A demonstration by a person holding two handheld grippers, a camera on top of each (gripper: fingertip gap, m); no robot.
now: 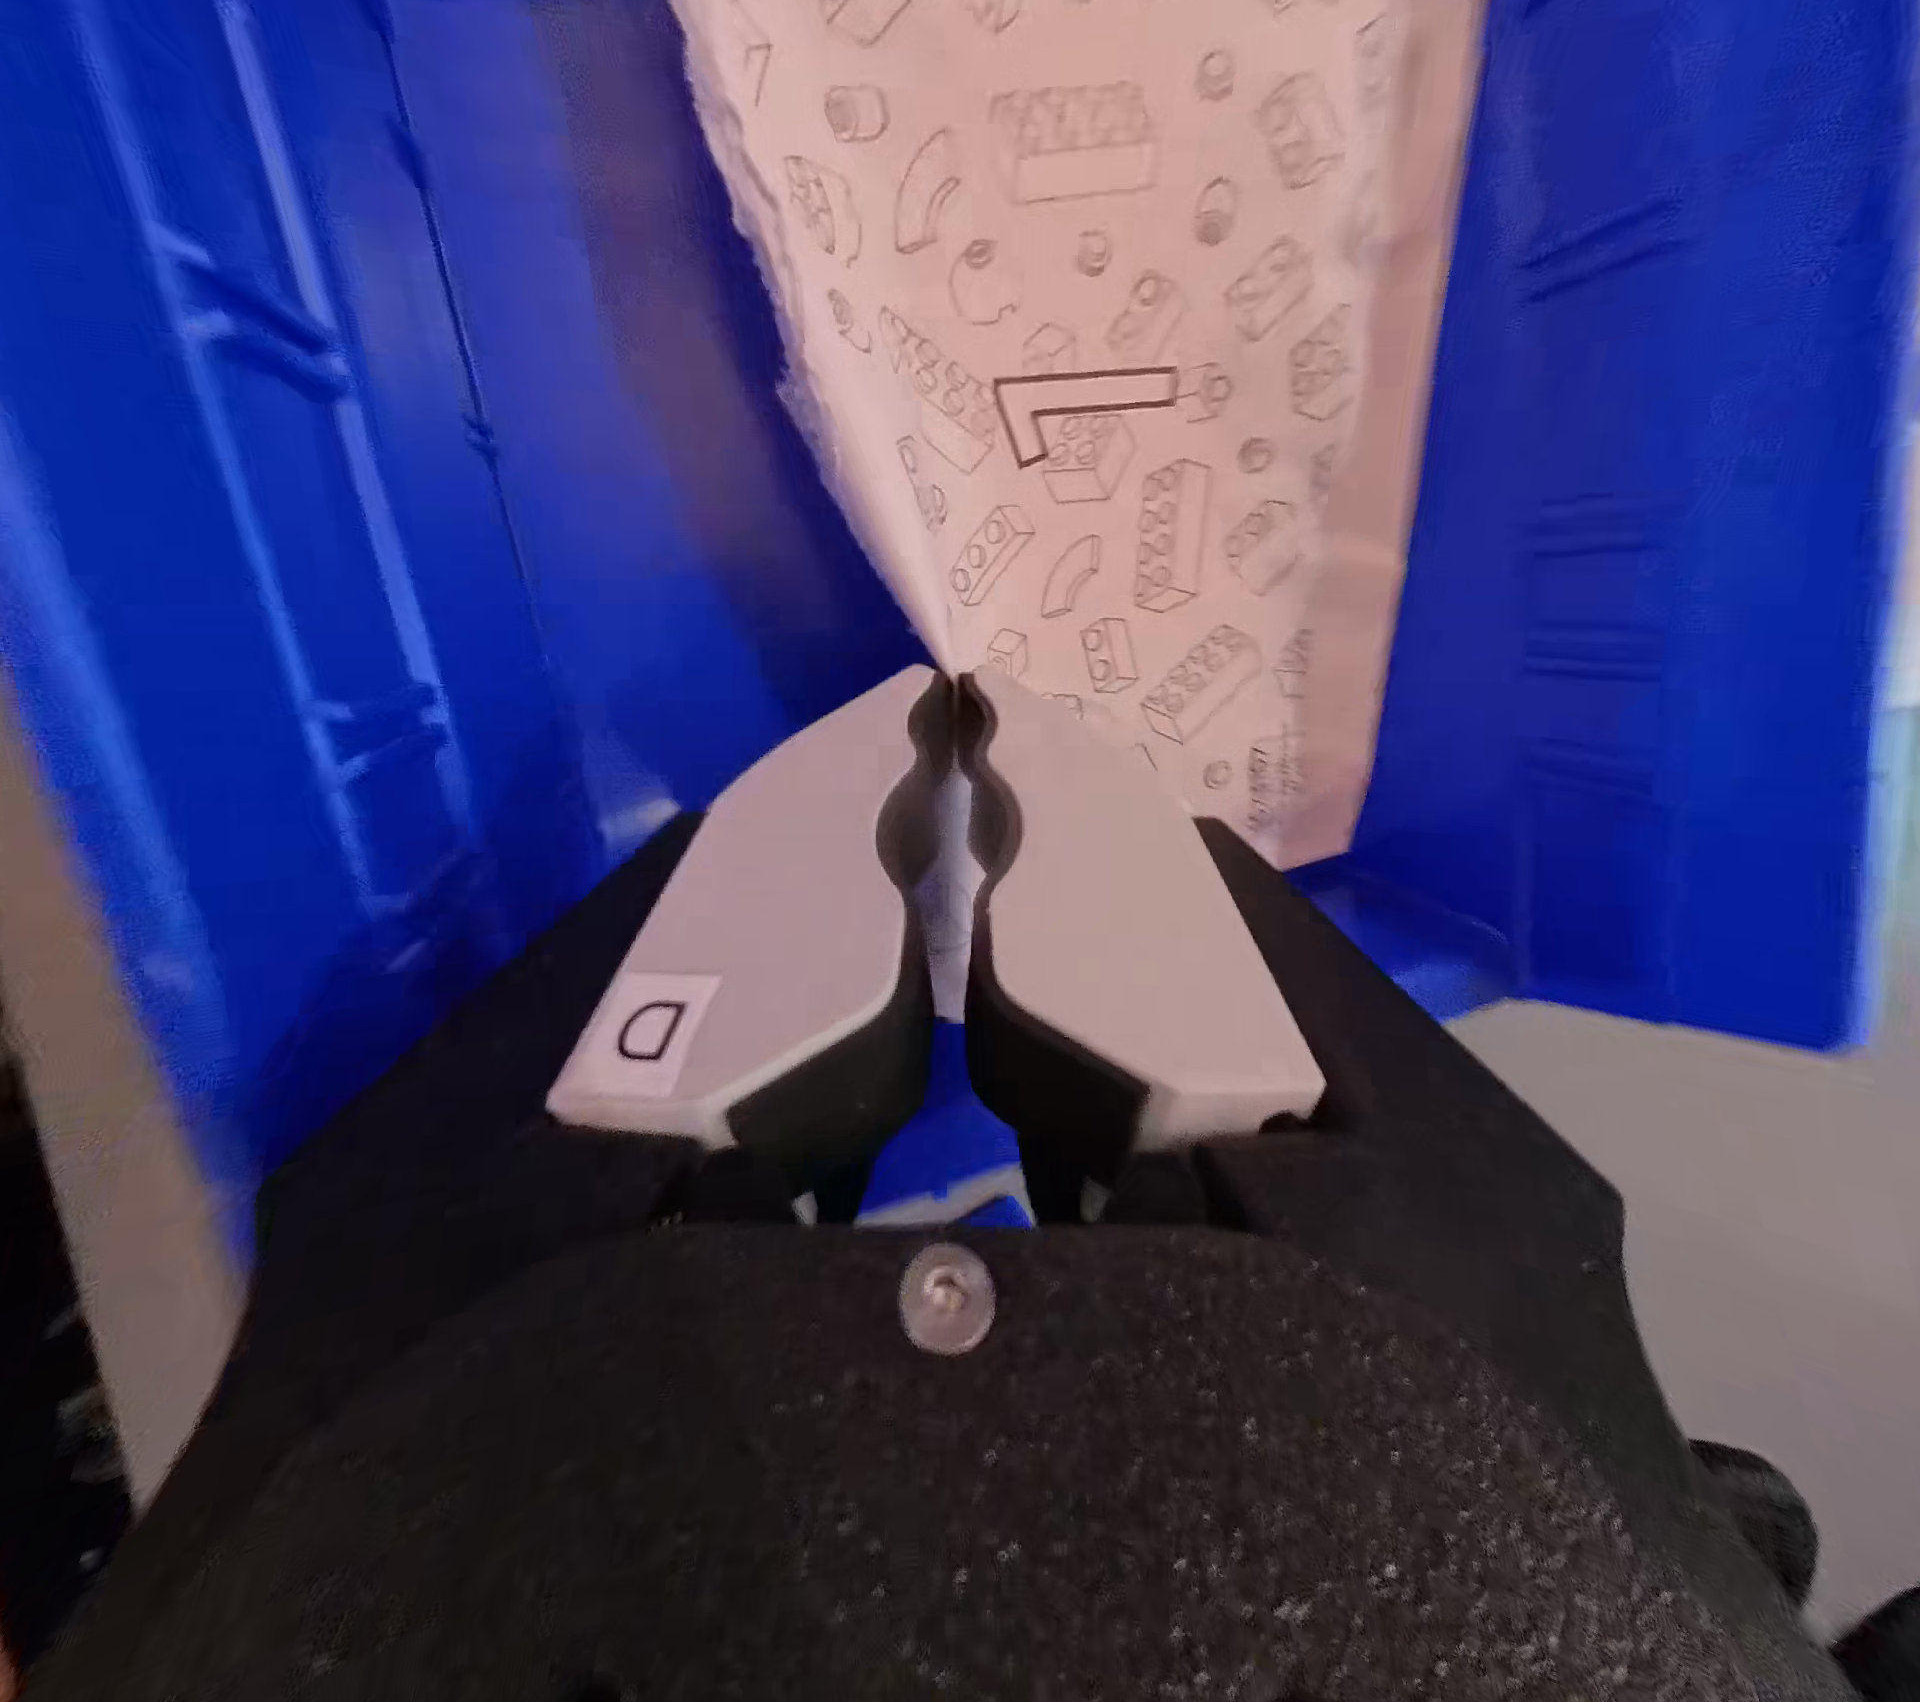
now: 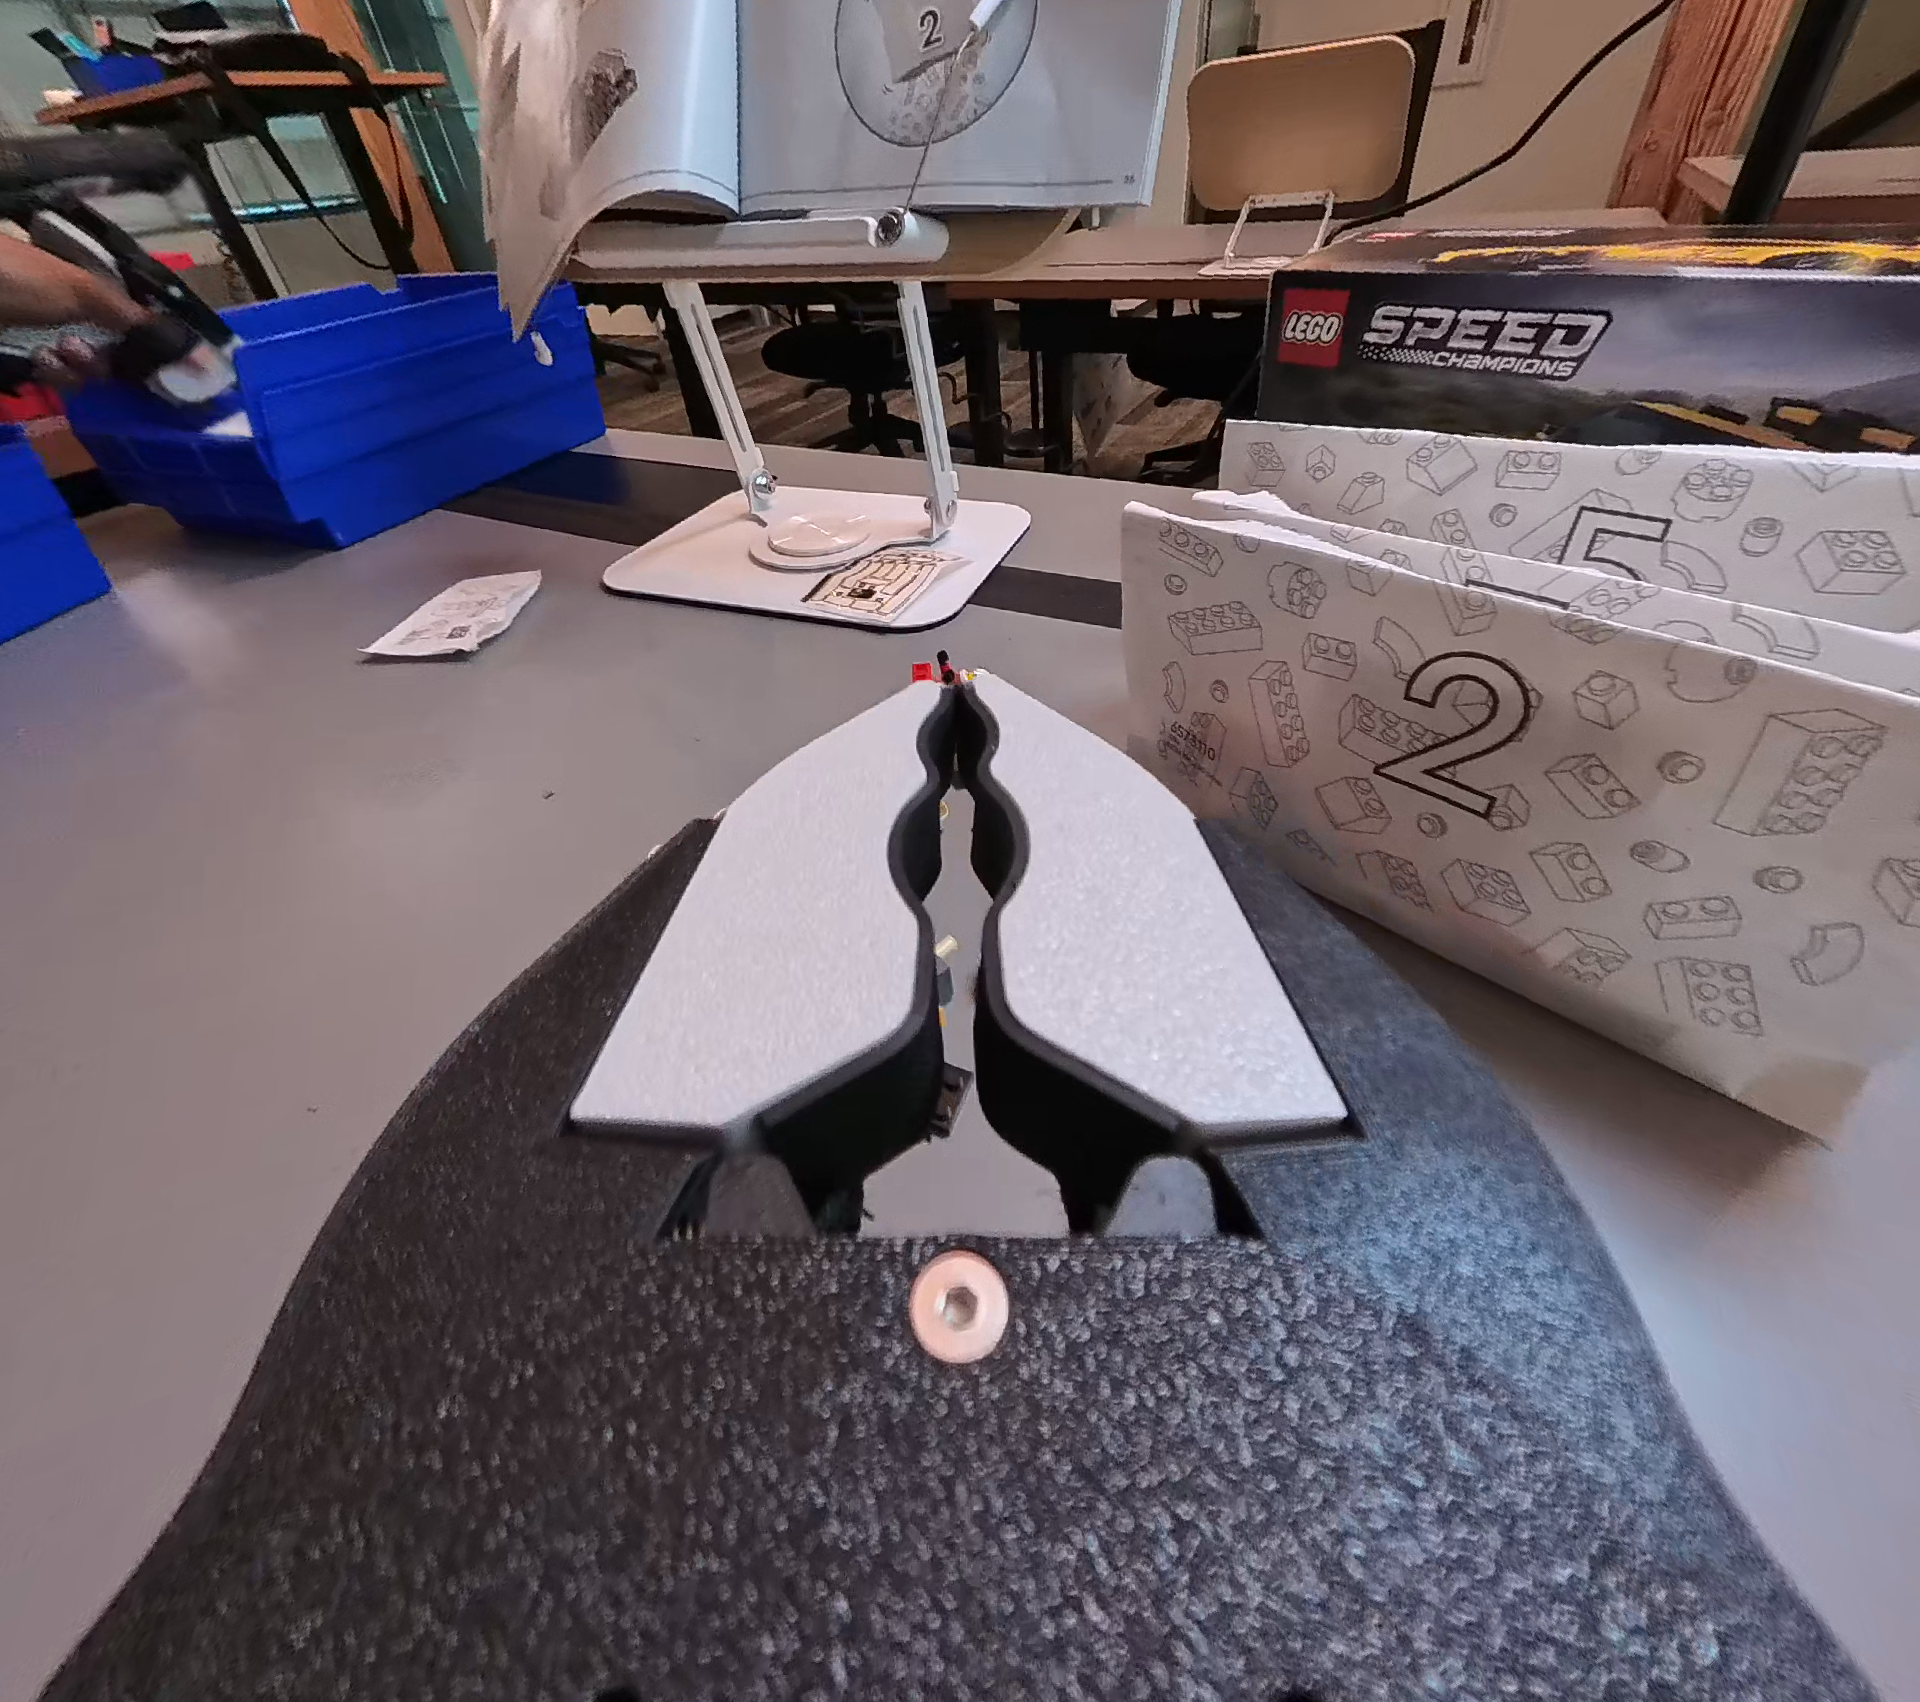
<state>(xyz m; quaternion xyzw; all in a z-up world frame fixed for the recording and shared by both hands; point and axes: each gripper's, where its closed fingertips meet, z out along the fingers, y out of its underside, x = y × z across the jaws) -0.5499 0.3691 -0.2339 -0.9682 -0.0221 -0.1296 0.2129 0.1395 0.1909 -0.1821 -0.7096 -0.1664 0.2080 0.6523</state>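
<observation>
Left gripper (image 1: 954, 684): fingers clamped on the corner of a white paper bag (image 1: 1091, 218). The bag bears line drawings of toy bricks and one large outlined numeral; its long axis runs toward 12 o'clock, inside a blue bin (image 1: 312, 405).

Right gripper (image 2: 954, 688): fingers together, nothing visibly between them, low over the grey tabletop (image 2: 312, 821). Tiny red and black parts (image 2: 935, 671) lie just past the tips.

At 2 o'clock: numbered bags (image 2: 1507, 769) of the same print, leaning on a printed toy box (image 2: 1558, 343).

At 12 o'clock: white stand (image 2: 821, 551) carrying an open booklet (image 2: 883, 42).

At 10 o'clock: torn paper scrap (image 2: 457, 618); beyond it blue bins (image 2: 416, 405).
</observation>
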